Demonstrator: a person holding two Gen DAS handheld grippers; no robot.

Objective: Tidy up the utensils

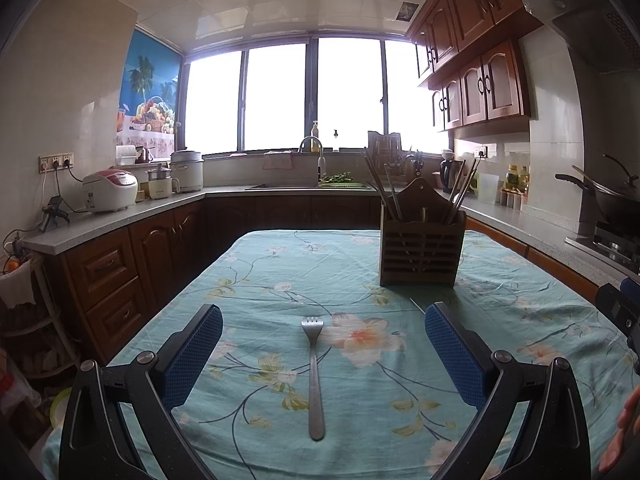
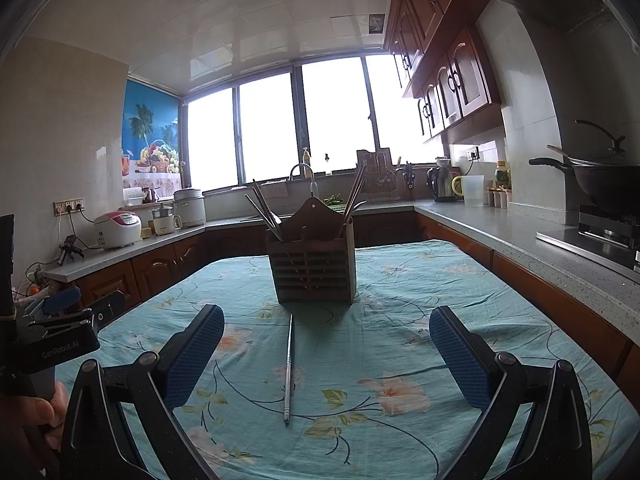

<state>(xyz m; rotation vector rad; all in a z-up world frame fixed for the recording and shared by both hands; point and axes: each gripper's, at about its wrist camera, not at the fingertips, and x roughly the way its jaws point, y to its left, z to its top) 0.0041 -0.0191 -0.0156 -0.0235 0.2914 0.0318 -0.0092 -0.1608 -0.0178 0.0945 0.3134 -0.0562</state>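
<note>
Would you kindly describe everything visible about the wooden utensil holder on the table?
The holder is a dark brown, wood-looking box with a slatted front and a taller peaked back panel with a small hole near its top. It stands upright on the floral tablecloth, beyond both open grippers. Chopsticks lean out at its left and right sides. A loose chopstick lies just before it, apart.

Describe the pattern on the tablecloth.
Teal tablecloth printed with pale flowers and dark vine stems; clearest in the left wrist view.
</note>
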